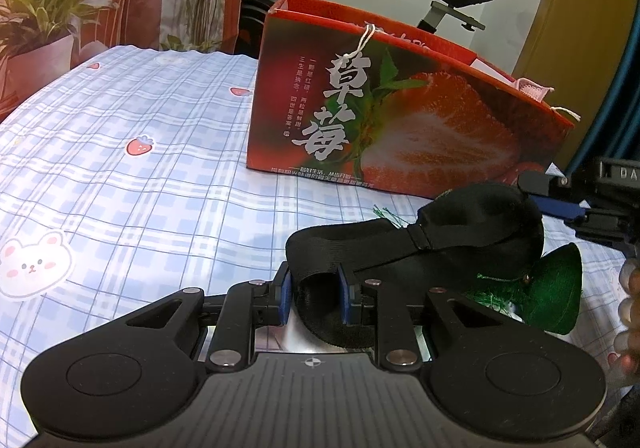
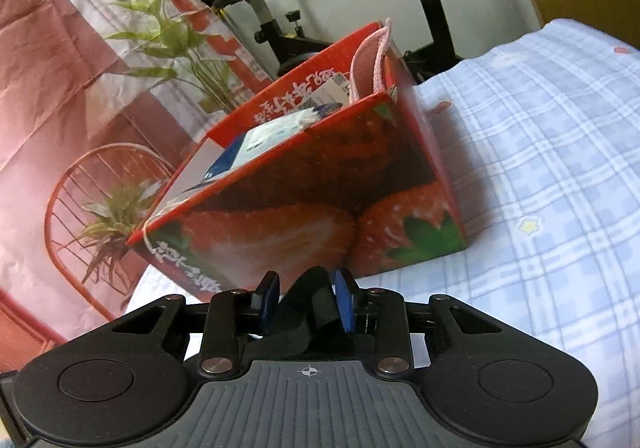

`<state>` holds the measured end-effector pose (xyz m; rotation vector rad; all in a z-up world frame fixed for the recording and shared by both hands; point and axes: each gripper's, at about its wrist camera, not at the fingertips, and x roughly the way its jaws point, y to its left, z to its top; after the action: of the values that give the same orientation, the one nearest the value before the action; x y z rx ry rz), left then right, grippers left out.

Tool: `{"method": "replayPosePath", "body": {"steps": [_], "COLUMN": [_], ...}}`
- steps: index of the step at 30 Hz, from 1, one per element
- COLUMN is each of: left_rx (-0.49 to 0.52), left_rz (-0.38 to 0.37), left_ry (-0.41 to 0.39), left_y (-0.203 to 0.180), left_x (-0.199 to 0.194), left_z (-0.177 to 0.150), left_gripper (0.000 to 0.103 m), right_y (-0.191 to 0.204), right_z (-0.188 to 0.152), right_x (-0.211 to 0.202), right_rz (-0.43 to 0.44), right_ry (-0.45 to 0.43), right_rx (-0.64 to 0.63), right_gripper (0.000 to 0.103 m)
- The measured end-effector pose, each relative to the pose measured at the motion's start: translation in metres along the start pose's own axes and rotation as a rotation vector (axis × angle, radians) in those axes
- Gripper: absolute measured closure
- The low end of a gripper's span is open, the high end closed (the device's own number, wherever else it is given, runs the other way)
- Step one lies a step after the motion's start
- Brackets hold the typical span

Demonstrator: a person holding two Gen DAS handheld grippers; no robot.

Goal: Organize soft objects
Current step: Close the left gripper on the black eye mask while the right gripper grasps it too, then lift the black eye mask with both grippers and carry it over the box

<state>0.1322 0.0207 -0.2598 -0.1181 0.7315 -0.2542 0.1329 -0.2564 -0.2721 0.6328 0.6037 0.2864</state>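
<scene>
Evidently mid-transfer: both grippers, left (image 1: 314,298) and right (image 2: 306,300), fingers clamped on the black sleep mask (image 1: 460,232) beside the strawberry box (image 1: 400,119); next, lift it over the rim.

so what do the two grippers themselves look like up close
Both match. The left gripper and right gripper each have a black body with two round discs at the sides, a ribbed grey centre plate marked with a small crosshair, black linkage arms with silver rivets, and blue pads on the fingers. In the left view, a beaded bracelet shows at the right edge.
</scene>
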Motion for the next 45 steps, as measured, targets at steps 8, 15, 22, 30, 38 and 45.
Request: {"method": "replayPosePath", "body": {"steps": [8,15,22,30,38,45], "left_rx": [-0.01,-0.011,-0.005,0.005,0.002,0.033], "left_rz": [-0.009,-0.013,-0.017,-0.025,-0.044,-0.058], "left_ry": [-0.003,-0.007,-0.014,-0.038,-0.158,-0.245], "left_y": [0.003,0.004,0.005,0.005,0.005,-0.007], "left_x": [-0.001,-0.001,-0.002,-0.007,-0.032,-0.054], "left_z": [0.0,-0.001,-0.002,0.004,0.03,0.056], "left_gripper": [0.079,0.078,0.078,0.085,0.09,0.091], "right_y": [0.005,0.023,0.041,0.049,0.058,0.076], "right_z": [-0.013,-0.025,-0.039,-0.045,-0.025,-0.006], "right_x": [-0.005,-0.016,-0.018,-0.016,-0.037,-0.058], "right_rz": [-0.004,-0.02,-0.12,-0.199,-0.158,-0.112], "right_ry": [0.002,0.01,0.027,0.018,-0.089,-0.168], "right_rx": [0.0,-0.104,-0.279,-0.411,-0.425,-0.448], "right_gripper": [0.076,0.076,0.083,0.096,0.098,0.098]}}
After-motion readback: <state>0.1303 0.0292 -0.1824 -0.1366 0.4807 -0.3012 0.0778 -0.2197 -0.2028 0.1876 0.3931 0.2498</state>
